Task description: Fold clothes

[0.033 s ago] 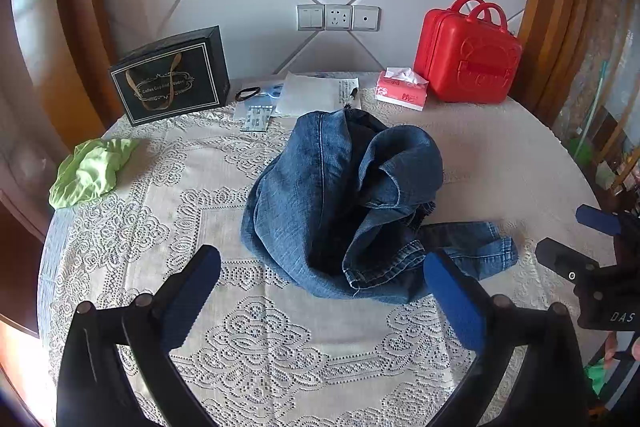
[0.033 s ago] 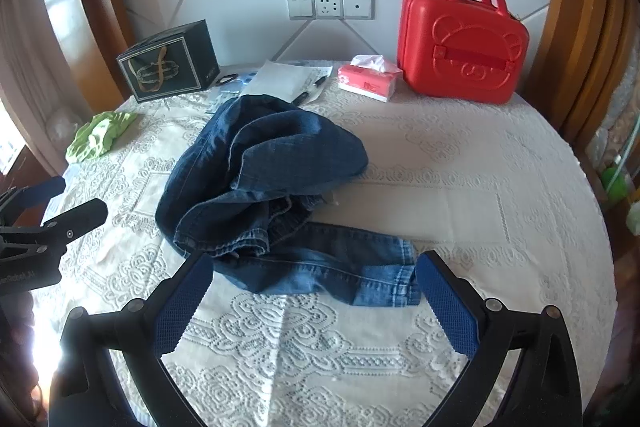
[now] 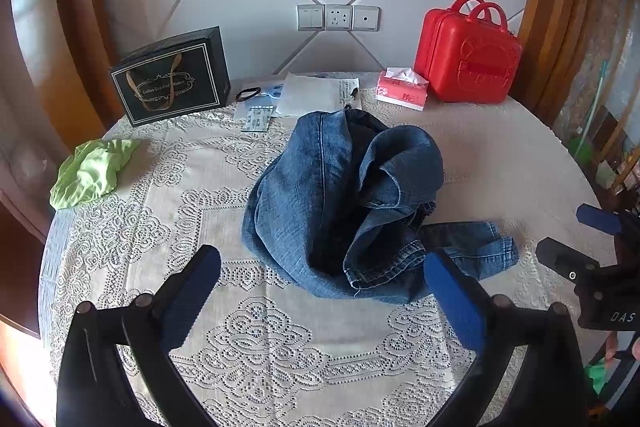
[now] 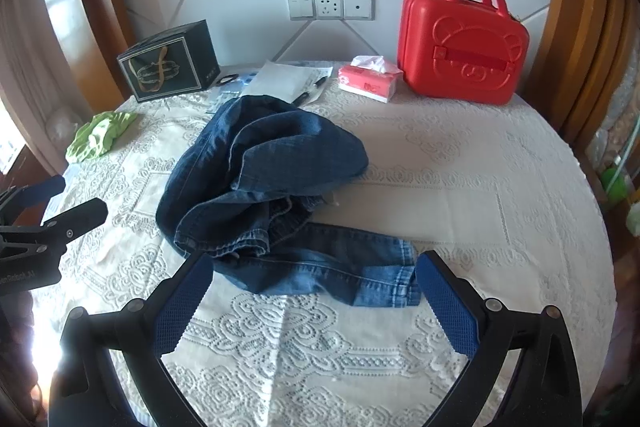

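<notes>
A crumpled pair of blue jeans (image 3: 344, 203) lies in a heap in the middle of the round table, one leg trailing toward the near right (image 4: 344, 267). My left gripper (image 3: 320, 291) is open and empty, hovering just short of the heap's near edge. My right gripper (image 4: 312, 291) is open and empty, its jaws either side of the trailing leg's hem, above the cloth. Each gripper shows at the edge of the other's view: the right one (image 3: 588, 247), the left one (image 4: 52, 203).
The table has a white lace cloth (image 3: 256, 347). At the back stand a black gift bag (image 3: 172, 79), papers with a pen (image 3: 316, 93), a tissue pack (image 3: 402, 93) and a red case (image 3: 468, 55). A green cloth (image 3: 92, 173) lies at the left edge.
</notes>
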Demonstrator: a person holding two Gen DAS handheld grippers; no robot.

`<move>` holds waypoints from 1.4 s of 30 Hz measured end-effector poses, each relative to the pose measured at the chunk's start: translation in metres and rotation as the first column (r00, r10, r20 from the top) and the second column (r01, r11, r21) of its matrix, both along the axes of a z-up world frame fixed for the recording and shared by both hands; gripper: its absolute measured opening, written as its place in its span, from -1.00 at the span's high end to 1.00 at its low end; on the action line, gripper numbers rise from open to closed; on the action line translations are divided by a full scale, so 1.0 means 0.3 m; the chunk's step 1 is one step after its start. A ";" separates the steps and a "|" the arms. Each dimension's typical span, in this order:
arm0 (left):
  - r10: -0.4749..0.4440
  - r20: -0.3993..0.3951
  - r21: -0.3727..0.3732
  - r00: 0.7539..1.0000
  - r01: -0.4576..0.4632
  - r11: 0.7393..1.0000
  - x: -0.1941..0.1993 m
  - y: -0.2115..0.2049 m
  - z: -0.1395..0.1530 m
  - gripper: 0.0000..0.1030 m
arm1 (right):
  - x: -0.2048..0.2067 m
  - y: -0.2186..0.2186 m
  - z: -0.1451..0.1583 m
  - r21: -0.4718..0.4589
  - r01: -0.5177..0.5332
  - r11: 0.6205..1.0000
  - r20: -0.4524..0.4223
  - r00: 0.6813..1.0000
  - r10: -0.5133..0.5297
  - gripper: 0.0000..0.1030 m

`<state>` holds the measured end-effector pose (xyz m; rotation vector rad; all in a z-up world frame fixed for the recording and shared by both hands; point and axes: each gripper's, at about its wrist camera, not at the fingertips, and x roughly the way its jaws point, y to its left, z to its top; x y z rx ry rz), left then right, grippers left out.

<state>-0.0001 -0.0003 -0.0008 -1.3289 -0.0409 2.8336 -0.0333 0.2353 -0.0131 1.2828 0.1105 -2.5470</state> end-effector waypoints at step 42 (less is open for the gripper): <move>0.020 0.044 -0.002 0.999 -0.020 1.000 0.020 -0.061 -0.037 -1.00 | 0.007 -0.024 0.006 0.016 0.005 1.000 -0.026 1.000 -0.004 -1.00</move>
